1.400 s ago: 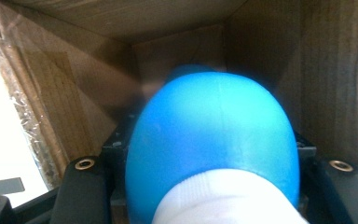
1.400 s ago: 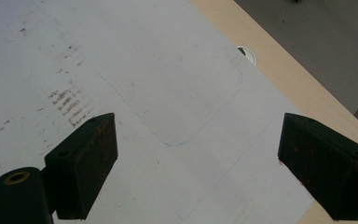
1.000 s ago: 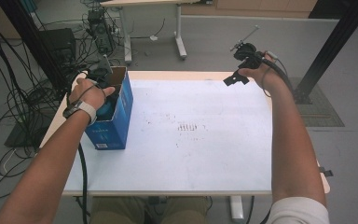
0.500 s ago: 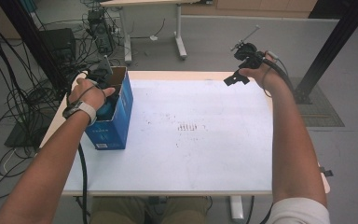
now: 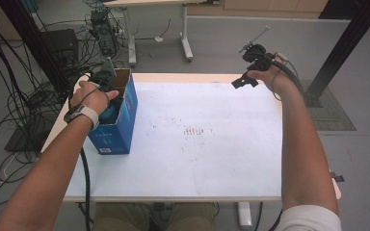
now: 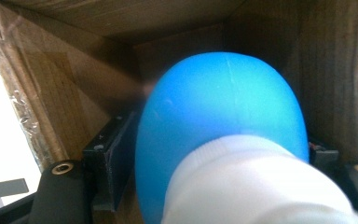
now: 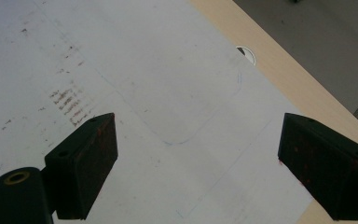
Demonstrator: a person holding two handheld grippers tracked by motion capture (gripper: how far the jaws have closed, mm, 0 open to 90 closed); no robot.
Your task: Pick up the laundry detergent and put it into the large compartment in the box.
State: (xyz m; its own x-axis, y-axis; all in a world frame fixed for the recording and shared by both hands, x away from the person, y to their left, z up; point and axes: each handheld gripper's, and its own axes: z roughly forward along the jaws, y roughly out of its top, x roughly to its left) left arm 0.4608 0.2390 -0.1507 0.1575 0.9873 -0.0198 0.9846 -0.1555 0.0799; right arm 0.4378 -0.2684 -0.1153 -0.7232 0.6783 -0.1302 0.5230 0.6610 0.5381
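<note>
- The left tool (image 6: 214, 186) is down inside the open top of a blue cardboard box (image 5: 120, 125) that stands at the left edge of the counter (image 5: 212, 159)
- Between its jaws sits a blue ball-shaped thing (image 6: 219, 121) with a white neck, well inside the box's brown walls
- The left jaws have just been opening; in the left gripper view a dark pad (image 6: 114, 158) stands just beside the blue thing on one side and the far pad peeks out on the other, and whether they press on it cannot be told
- In the high view the person's left hand (image 5: 94, 96) rests over the box's open top, with some blue showing under it
- The right tool (image 7: 198, 172) hangs above the far right corner of the counter, jaws spread wide with nothing between them
- Under the right tool lies the white sheet (image 7: 158, 93) that covers the counter, marked with faint dark smudges (image 7: 72, 109)
</note>
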